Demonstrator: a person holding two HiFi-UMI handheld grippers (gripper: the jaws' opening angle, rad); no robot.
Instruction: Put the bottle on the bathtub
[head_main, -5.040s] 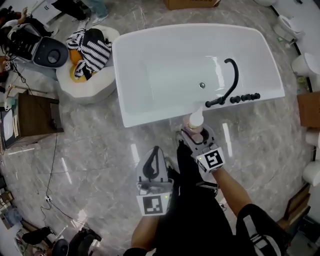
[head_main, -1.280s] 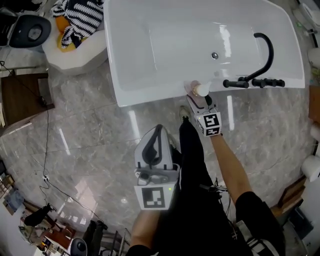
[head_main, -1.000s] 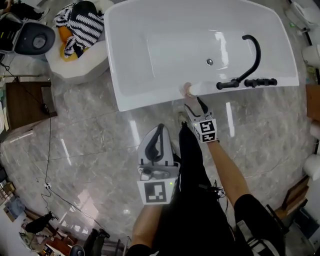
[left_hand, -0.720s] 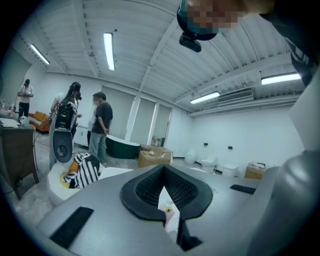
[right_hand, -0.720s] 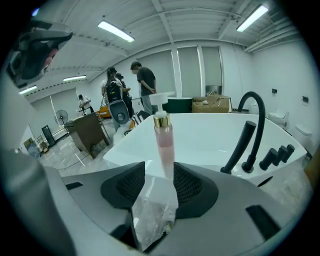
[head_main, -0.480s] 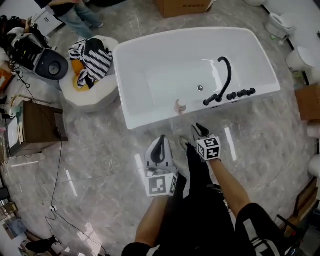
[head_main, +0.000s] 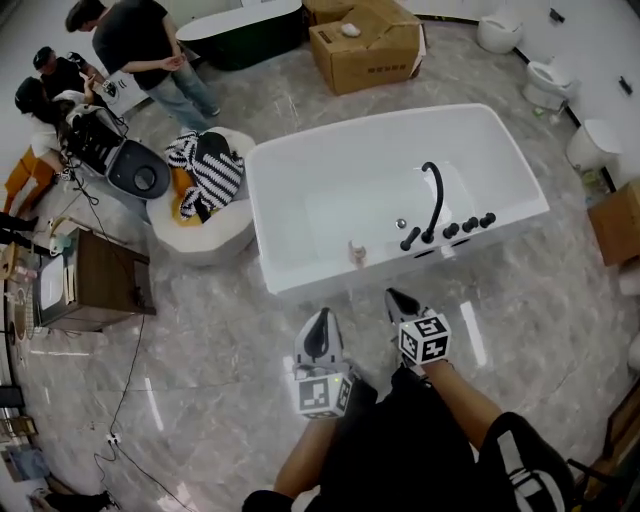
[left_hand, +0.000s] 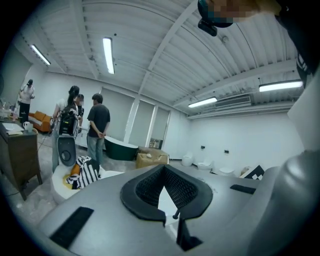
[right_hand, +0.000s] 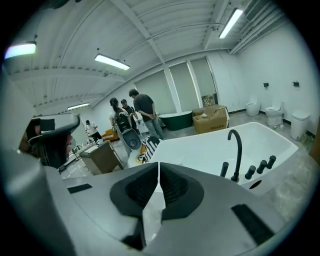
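The small pale bottle stands upright on the near rim of the white bathtub, left of the black faucet. Nothing holds it. My right gripper is shut and empty, drawn back over the floor just short of the tub's rim. My left gripper is beside it, also shut and empty. In the left gripper view, the left gripper has its pads together. In the right gripper view, the right gripper points at the bathtub and the faucet.
A round white basin with striped cloth sits left of the tub. A wooden cabinet stands further left. People stand at the back left near a dark tub and a cardboard box. Toilets line the right wall.
My right gripper held the bottle at the tub's rim, let it go there and drew back. The view has pulled away from the tub, and both grippers are now shut.
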